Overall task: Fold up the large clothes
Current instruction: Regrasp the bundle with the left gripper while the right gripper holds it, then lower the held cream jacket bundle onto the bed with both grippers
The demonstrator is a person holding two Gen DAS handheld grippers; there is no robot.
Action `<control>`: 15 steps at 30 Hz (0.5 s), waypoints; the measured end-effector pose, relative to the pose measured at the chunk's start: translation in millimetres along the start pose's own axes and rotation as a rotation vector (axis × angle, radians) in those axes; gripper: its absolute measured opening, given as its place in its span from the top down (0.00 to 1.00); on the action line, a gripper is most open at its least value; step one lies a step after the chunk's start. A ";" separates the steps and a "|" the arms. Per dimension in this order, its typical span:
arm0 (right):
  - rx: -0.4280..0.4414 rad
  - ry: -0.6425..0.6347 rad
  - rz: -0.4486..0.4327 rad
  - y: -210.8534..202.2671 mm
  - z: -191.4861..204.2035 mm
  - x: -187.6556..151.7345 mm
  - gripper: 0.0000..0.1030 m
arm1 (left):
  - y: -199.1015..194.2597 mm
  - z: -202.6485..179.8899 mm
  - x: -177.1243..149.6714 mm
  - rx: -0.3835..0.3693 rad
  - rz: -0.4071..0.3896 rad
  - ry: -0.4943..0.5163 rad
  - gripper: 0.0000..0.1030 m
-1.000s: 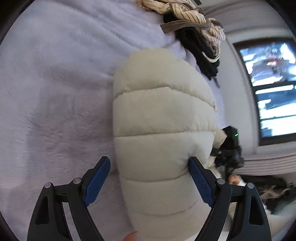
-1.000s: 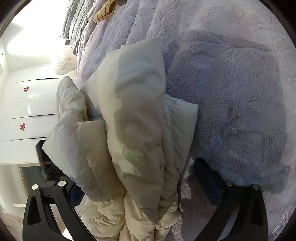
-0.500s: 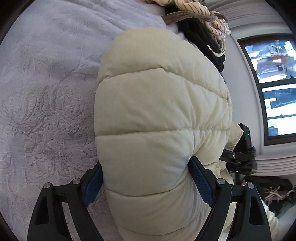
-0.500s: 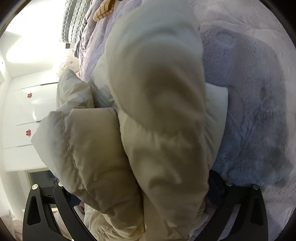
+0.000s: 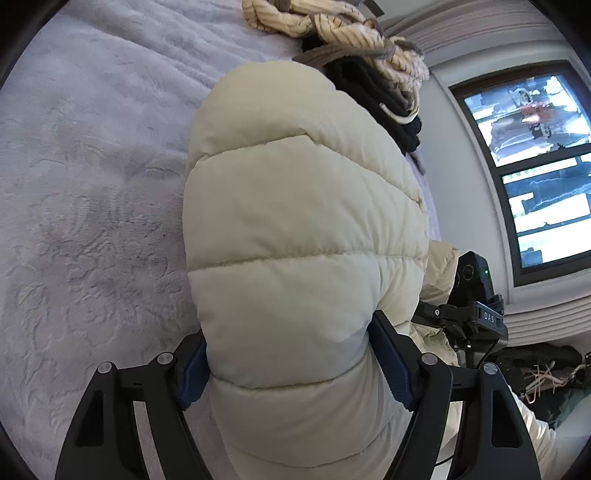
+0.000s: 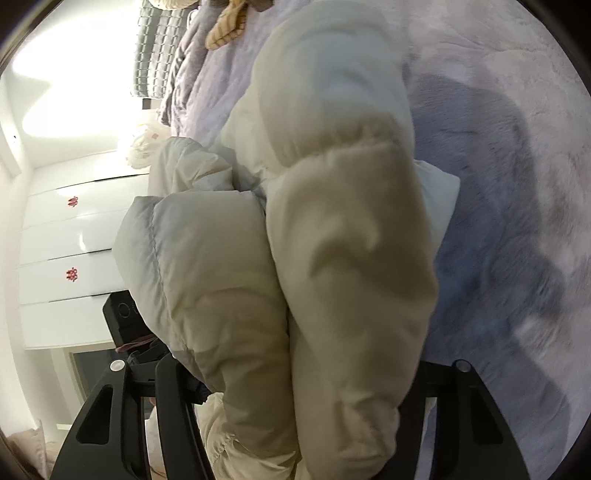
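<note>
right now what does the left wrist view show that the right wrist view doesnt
Only the left wrist view shows the window, the black clothes under a striped garment, and the right claw's camera body. Only the right wrist view shows white drawers and a grey striped pillow. Both show the cream puffer jacket bulging between claw fingers over the lavender blanket.

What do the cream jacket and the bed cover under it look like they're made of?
The jacket looks like a matte woven shell, probably nylon or polyester, over lofty filling: stitched seams split it into fat, pillowy panels. Down or synthetic fill can't be told. The bed cover looks like pale lilac plush fleece, with short soft pile and an embossed floral pattern.
</note>
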State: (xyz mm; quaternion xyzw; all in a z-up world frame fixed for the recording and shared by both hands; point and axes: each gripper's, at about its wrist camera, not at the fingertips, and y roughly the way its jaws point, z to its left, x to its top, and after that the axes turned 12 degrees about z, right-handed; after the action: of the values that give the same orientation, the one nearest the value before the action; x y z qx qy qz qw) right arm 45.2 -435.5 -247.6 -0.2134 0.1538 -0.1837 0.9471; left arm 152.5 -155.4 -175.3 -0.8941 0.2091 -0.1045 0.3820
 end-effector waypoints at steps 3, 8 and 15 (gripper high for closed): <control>0.014 -0.021 0.008 1.0 13.6 -3.8 0.38 | -24.3 1.9 -7.0 -0.001 -0.024 0.000 0.24; 0.017 -0.081 0.046 18.6 43.9 1.4 0.38 | -68.2 19.6 -5.7 0.015 -0.067 -0.020 0.24; 0.027 -0.154 0.107 66.9 77.3 42.7 0.37 | -137.0 71.4 8.2 0.077 -0.156 -0.075 0.24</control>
State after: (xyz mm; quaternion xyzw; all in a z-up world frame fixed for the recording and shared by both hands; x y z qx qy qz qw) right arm 130.5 -369.9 -220.9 -0.2054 0.0889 -0.1180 0.9675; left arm 224.8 -28.4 -124.5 -0.8955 0.1202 -0.1081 0.4147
